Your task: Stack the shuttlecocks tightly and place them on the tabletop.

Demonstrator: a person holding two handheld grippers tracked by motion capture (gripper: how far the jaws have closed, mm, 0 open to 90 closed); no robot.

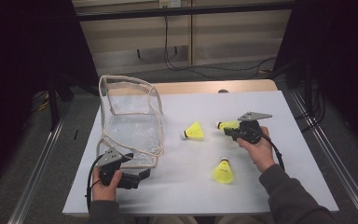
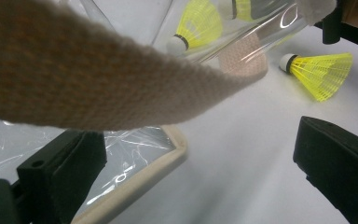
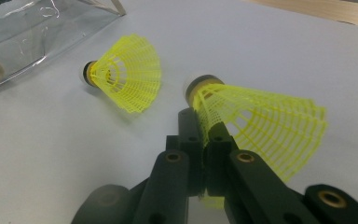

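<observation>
Grey flat table top (image 1: 261, 186) carries everything, and I go from the biggest thing to the smallest. At about ten o'clock from the middle of it stands the clear plastic pouch with beige woven edging (image 1: 130, 119), its mouth open toward me; I see nothing inside it. My left gripper (image 1: 137, 179) waits at the pouch's near corner, at about seven o'clock. Its jaws stand wide apart and hold nothing, though the beige strap (image 2: 98, 88) hangs close before its camera. I think it waits there to steady the pouch for filling.

My right gripper (image 3: 205, 140) is at about two o'clock. Its jaws are nearly closed and pinch the thin skirt of one yellow plastic shuttlecock with a white cork tip (image 3: 256, 121), so it does not slip.

A second yellow shuttlecock (image 1: 195, 131) lies free between this one and the pouch. A third (image 1: 223, 171) lies at five o'clock.
</observation>
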